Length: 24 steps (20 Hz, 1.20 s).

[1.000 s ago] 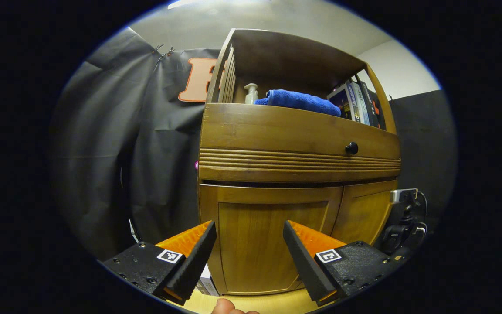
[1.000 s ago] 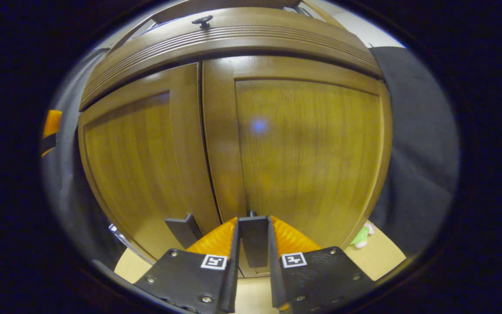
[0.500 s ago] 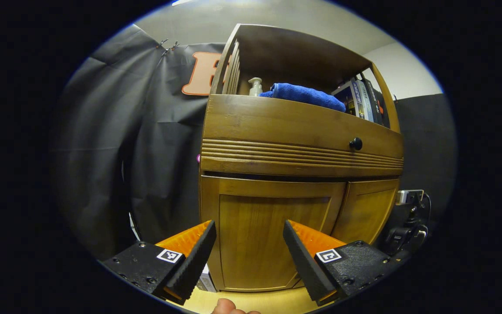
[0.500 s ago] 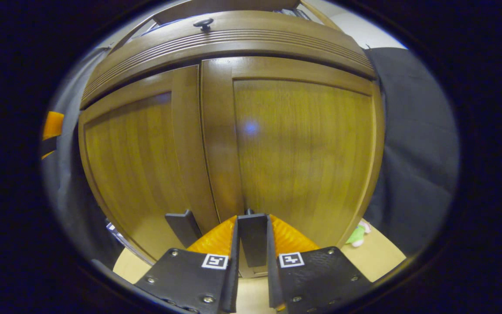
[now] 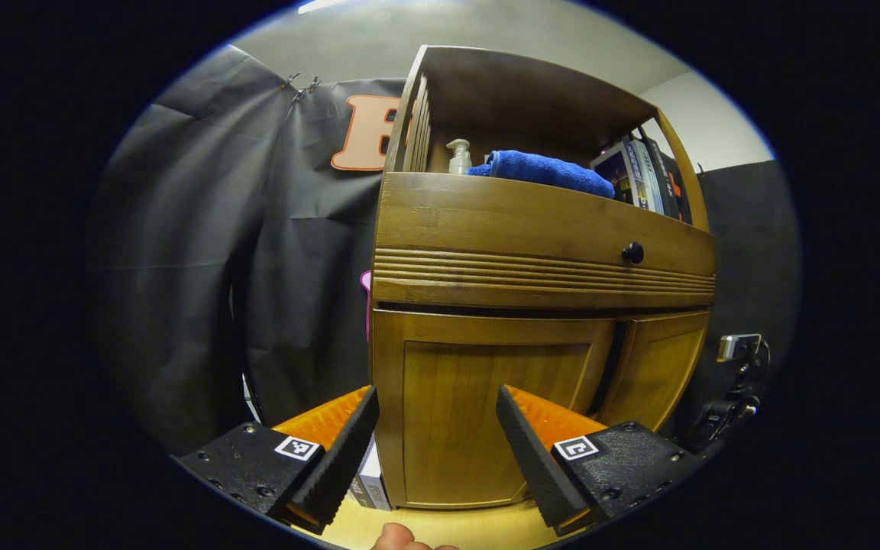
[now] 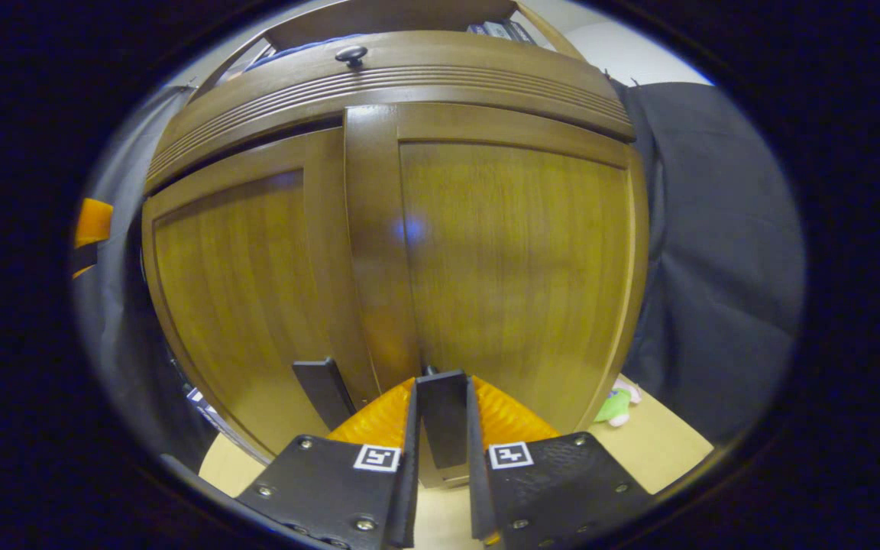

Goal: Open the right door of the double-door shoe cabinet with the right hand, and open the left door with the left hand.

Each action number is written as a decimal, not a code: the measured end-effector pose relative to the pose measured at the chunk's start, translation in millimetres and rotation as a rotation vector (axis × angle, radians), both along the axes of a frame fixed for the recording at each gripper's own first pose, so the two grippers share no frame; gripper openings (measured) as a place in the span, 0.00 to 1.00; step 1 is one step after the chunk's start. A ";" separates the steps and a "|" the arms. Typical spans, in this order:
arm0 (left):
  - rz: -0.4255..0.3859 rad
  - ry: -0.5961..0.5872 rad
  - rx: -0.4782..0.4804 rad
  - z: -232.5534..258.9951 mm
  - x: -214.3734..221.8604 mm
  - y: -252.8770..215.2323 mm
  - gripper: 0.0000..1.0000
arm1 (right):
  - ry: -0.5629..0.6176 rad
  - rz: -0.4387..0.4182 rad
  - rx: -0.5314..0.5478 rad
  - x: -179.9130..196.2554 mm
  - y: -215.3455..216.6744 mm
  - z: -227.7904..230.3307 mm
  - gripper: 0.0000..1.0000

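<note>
In the left gripper view, the left gripper (image 5: 436,443) sat released at lower centre, fingers apart before the closed left door (image 5: 486,420). Right of it, the right door (image 5: 650,367) stood slightly ajar, a dark upright gap between them. In the right gripper view, the right gripper (image 6: 441,428) clenched that door's upright handle (image 6: 441,416) at bottom centre.

The brown double-door wooden shoe cabinet (image 6: 516,252) has smooth, glossy varnish; the folded blue towel (image 5: 543,169) on it looks soft, fuzzy cloth.
</note>
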<state>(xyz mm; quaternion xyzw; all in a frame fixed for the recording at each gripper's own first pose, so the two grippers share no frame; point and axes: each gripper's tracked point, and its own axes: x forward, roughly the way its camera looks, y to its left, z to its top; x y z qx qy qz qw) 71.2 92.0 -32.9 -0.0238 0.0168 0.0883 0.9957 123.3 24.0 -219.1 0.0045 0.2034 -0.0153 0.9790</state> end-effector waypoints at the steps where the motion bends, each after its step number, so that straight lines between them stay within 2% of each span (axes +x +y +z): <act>1: 0.007 -0.002 0.000 0.5 -1.2 1.4 0.96 | 0.000 -0.003 0.005 -3.0 -3.0 0.6 0.28; 3: 0.006 -0.002 -0.004 0.3 -3.6 0.0 0.96 | 0.001 -0.010 0.006 -8.9 -6.0 1.7 0.28; 4: 0.002 -0.002 -0.006 -0.6 -4.4 -2.3 0.96 | -0.001 -0.014 0.004 -12.1 -8.1 3.0 0.31; 6: -0.006 0.002 -0.009 -1.7 -6.3 -5.6 0.96 | -0.003 -0.019 -0.001 -19.8 -11.2 2.7 0.28; 7: -0.011 0.002 -0.009 -1.8 -6.2 -8.1 0.96 | -0.003 -0.021 -0.002 -23.2 -13.0 2.8 0.31; 10: -0.034 0.003 -0.012 -3.1 -9.6 -18.8 0.96 | 0.001 -0.021 0.004 -34.3 -19.1 6.1 0.24; 14: -0.067 0.006 -0.010 -4.9 -13.0 -32.7 0.95 | 0.007 -0.042 0.009 -44.5 -27.9 11.8 0.24; 15: -0.075 0.007 -0.009 -5.2 -14.2 -36.5 0.92 | 0.006 -0.046 0.006 -47.8 -30.7 11.5 0.24; 23: -0.124 0.007 -0.021 -9.8 -20.4 -57.8 0.92 | 0.004 -0.092 0.012 -78.1 -54.8 18.3 0.24; 24: -0.130 0.010 -0.026 -11.7 -21.7 -60.6 0.96 | 0.004 -0.099 0.010 -81.8 -57.8 18.1 0.24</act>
